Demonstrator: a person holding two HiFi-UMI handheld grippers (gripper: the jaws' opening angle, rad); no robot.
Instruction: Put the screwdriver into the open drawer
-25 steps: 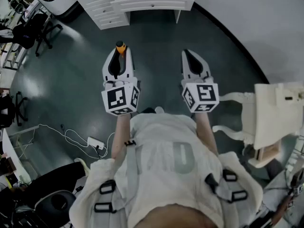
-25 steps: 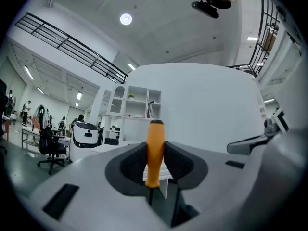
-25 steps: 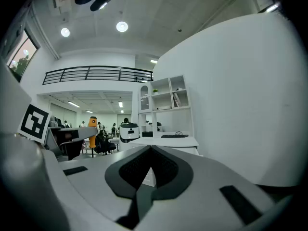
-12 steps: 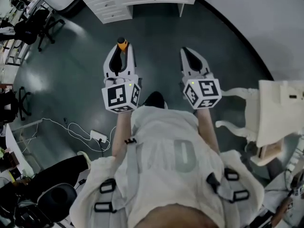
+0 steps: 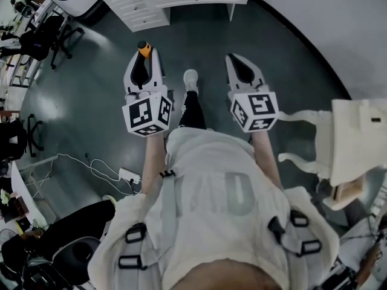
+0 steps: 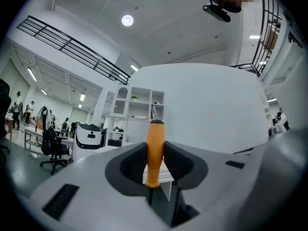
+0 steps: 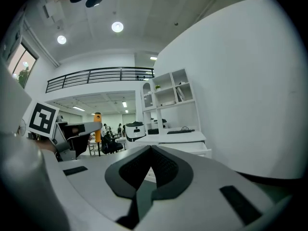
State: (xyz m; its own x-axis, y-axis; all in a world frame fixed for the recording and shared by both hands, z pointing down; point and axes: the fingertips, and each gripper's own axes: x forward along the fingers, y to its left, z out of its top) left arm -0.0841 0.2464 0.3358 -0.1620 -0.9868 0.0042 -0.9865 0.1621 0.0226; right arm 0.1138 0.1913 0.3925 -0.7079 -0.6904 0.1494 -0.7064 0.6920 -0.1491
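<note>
Left gripper (image 6: 155, 161) clamps upright screwdriver (image 6: 155, 141), orange handle.

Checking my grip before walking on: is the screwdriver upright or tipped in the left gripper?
Upright: the screwdriver stands orange handle up, clamped between the pads of the left gripper.

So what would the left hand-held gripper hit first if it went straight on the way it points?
Probably the white drawer unit; between it and the left hand-held gripper only bare floor shows, though depth is unclear.

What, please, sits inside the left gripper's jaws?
An orange plastic screwdriver handle, upright, clamped by the dark pads of the left gripper. Its tip, below the jaws, is covered.
</note>
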